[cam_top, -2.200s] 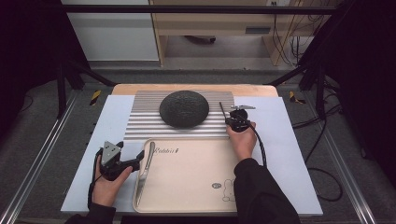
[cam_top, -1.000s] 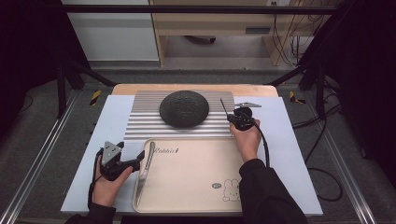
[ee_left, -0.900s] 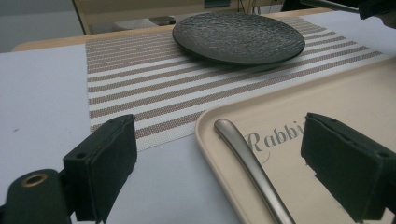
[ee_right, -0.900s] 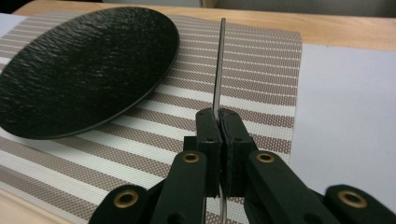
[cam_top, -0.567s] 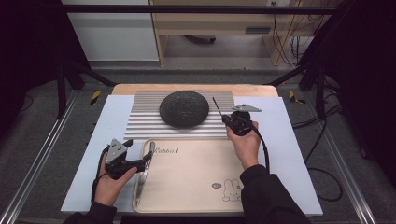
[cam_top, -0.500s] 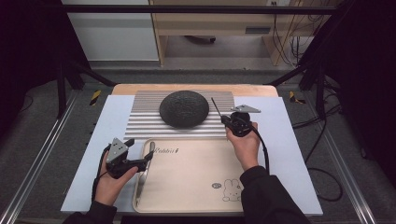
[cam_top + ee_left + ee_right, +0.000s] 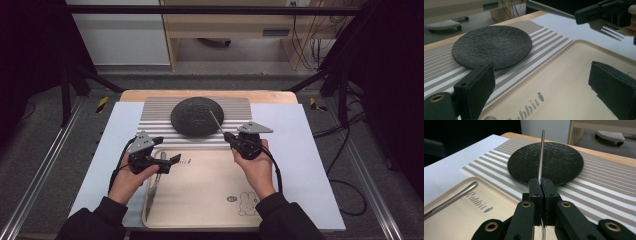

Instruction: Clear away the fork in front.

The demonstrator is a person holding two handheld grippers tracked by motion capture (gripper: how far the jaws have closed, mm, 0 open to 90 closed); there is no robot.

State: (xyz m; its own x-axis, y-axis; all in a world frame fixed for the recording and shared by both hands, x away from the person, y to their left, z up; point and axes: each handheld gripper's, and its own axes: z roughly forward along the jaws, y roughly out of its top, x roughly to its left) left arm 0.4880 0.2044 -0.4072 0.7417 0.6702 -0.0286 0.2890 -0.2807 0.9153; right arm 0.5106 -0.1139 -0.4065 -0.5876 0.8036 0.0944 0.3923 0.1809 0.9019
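My right gripper (image 7: 228, 136) is shut on a thin metal fork (image 7: 216, 120), hovering at the near right edge of the round black plate (image 7: 196, 116). The fork's handle (image 7: 540, 155) rises ahead of the closed jaws toward the plate; its tines (image 7: 610, 32) show behind them in the left gripper view. My left gripper (image 7: 166, 151) hangs open over the left end of the beige tray (image 7: 200, 200), nothing between its jaws. A second metal utensil (image 7: 160, 174) lies along the tray's left side, its handle (image 7: 451, 197) plain and rounded.
The plate rests on a grey striped placemat (image 7: 160, 112), which lies on a pale blue sheet (image 7: 295, 140) over the wooden table. The tray bears a rabbit print (image 7: 247, 204). Dark frame rails run along both sides.
Both hands have risen. The right gripper has carried the fork left and nearer the tray's far edge. The left gripper has shifted right over the tray, still open.
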